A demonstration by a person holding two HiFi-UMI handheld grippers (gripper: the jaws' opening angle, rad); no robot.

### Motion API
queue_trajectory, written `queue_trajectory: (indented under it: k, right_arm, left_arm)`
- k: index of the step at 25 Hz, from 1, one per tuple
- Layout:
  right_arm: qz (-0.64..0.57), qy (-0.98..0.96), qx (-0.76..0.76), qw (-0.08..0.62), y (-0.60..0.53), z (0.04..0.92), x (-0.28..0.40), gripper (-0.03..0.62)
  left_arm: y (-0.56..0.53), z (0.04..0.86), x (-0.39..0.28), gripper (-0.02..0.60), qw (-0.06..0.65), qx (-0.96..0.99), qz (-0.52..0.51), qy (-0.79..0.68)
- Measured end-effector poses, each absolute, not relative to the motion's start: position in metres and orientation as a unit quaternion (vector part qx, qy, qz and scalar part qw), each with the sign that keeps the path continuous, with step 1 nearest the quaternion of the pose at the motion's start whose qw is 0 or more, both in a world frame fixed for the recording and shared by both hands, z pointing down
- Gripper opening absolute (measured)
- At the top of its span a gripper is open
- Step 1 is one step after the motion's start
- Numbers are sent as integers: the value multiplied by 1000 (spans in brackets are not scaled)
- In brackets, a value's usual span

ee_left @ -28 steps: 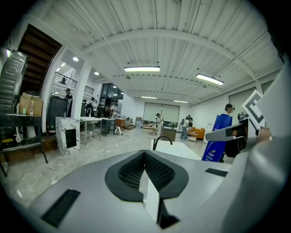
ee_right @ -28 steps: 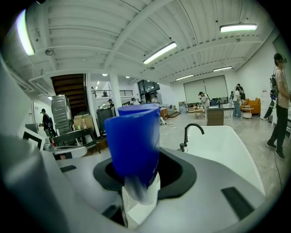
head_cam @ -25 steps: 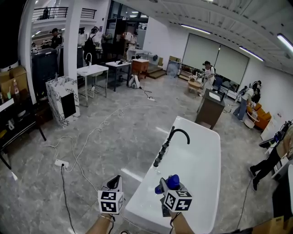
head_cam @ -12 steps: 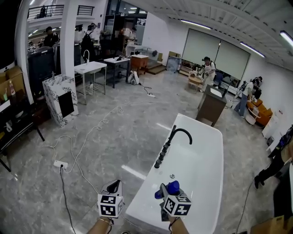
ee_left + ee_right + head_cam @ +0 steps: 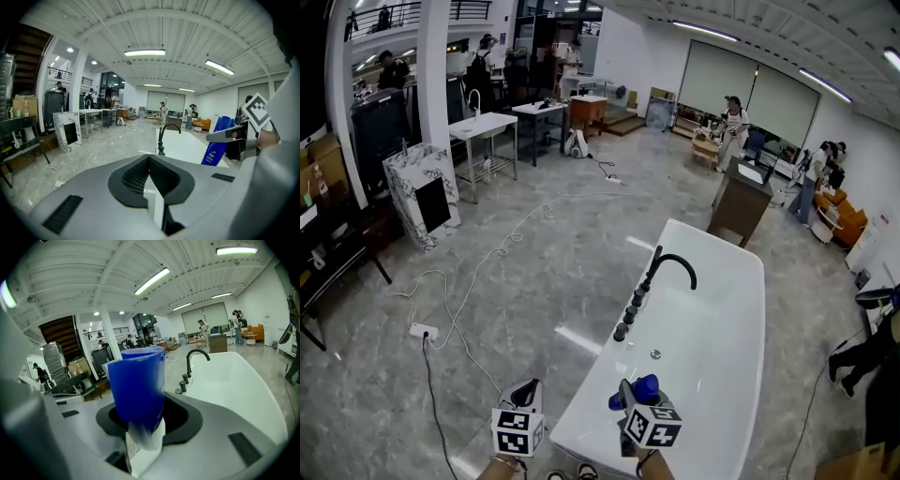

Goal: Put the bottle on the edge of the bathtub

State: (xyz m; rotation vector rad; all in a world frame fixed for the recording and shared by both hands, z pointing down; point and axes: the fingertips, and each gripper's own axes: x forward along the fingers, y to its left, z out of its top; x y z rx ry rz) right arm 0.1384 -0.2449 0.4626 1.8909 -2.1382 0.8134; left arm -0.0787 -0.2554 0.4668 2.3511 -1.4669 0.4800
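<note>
Blue bottle [image 5: 138,385] is held tight by the right gripper [image 5: 625,396], over the white tub [image 5: 717,281]. The left gripper [image 5: 149,158] has its jaws together, empty.

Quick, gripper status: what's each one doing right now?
Left gripper: closed, nothing between its jaws.
Right gripper: closed on the blue bottle.
</note>
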Motion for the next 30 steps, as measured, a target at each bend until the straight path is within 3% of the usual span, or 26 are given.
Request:
queue_trajectory:
  k: [13,30]
  right_arm:
    - [285,-728,614,108,-264,501,160,169]
    - [313,-724,601,128,-277,582,155,169]
  left_arm:
    - [-266,519,-40,17,202,812,187,-515]
    - [-289,611,-37,17,245,790,204,-523]
